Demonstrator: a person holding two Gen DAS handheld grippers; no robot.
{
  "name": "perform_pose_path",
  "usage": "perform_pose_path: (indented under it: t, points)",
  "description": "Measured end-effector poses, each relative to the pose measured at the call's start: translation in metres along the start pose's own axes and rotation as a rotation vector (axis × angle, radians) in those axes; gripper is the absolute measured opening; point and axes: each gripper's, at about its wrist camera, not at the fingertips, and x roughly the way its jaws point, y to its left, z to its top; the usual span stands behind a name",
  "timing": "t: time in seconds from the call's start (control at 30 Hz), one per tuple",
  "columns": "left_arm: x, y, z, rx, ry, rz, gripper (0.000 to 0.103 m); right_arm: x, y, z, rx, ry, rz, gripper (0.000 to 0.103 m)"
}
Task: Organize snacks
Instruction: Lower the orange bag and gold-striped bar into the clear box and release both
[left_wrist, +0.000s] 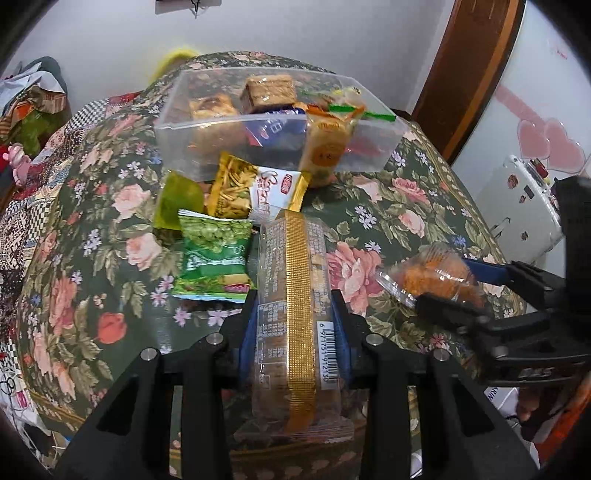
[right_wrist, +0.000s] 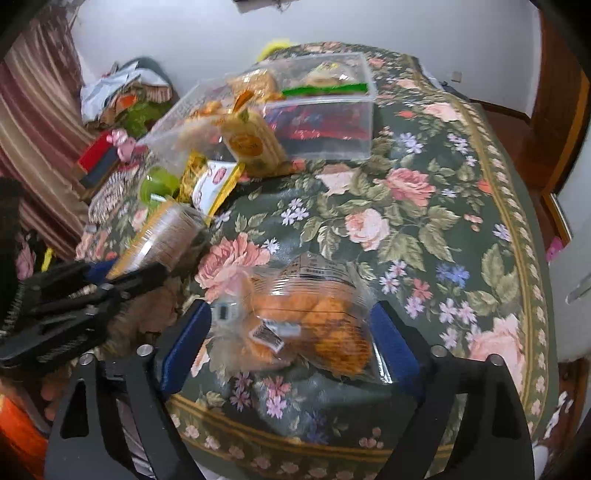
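My left gripper (left_wrist: 295, 306) is shut on a long clear packet with a gold strip (left_wrist: 295, 295), held lengthwise above the floral table. My right gripper (right_wrist: 291, 325) is shut on a clear bag of orange snacks (right_wrist: 310, 321); it also shows in the left wrist view (left_wrist: 436, 275) at the right. A clear plastic box (left_wrist: 273, 122) with several snacks stands at the far side; it also shows in the right wrist view (right_wrist: 325, 107). Loose packets lie before it: a green pea packet (left_wrist: 214, 258), a yellow packet (left_wrist: 232, 192), a white-and-gold packet (left_wrist: 277, 192), a lime packet (left_wrist: 177, 201).
The table has a floral cloth (right_wrist: 406, 221) with its front edge near the grippers. A yellow biscuit packet (right_wrist: 251, 144) leans against the box. Cluttered bags and cloth (right_wrist: 122, 99) lie beyond the table's left side. A door (left_wrist: 472, 66) and a white appliance (left_wrist: 517, 206) are at the right.
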Motion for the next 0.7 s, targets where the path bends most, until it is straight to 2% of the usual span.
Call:
perform_pose_path:
  t: [0.07, 0.17, 0.27, 0.3, 0.37, 0.53, 0.7]
  points:
    - [-0.003, 0.001, 0.0, -0.002, -0.008, 0.001, 0.036, 0.009, 0.004, 0.0, -0.028, 0.008, -0.012, 0.095]
    - [-0.006, 0.003, 0.001, -0.005, -0.014, 0.003, 0.036, 0.023, 0.001, 0.0, -0.012, 0.038, 0.006, 0.089]
    - [-0.01, 0.002, 0.003, -0.001, -0.028, 0.007, 0.036, 0.025, 0.002, -0.001, -0.041, 0.014, -0.052, 0.063]
    - [-0.012, 0.003, 0.004, -0.001, -0.035, 0.006, 0.036, 0.022, 0.001, -0.001, -0.043, 0.007, -0.047, 0.058]
    - [-0.014, 0.004, 0.007, -0.002, -0.045, 0.005, 0.036, 0.018, -0.003, 0.0, -0.021, 0.004, -0.01, 0.058]
    - [-0.022, 0.01, 0.02, -0.016, -0.08, 0.012, 0.036, 0.004, -0.012, 0.004, -0.012, -0.023, 0.004, 0.057]
    - [-0.03, 0.018, 0.038, -0.025, -0.118, 0.024, 0.036, -0.016, -0.004, 0.024, -0.017, -0.097, 0.026, 0.057]
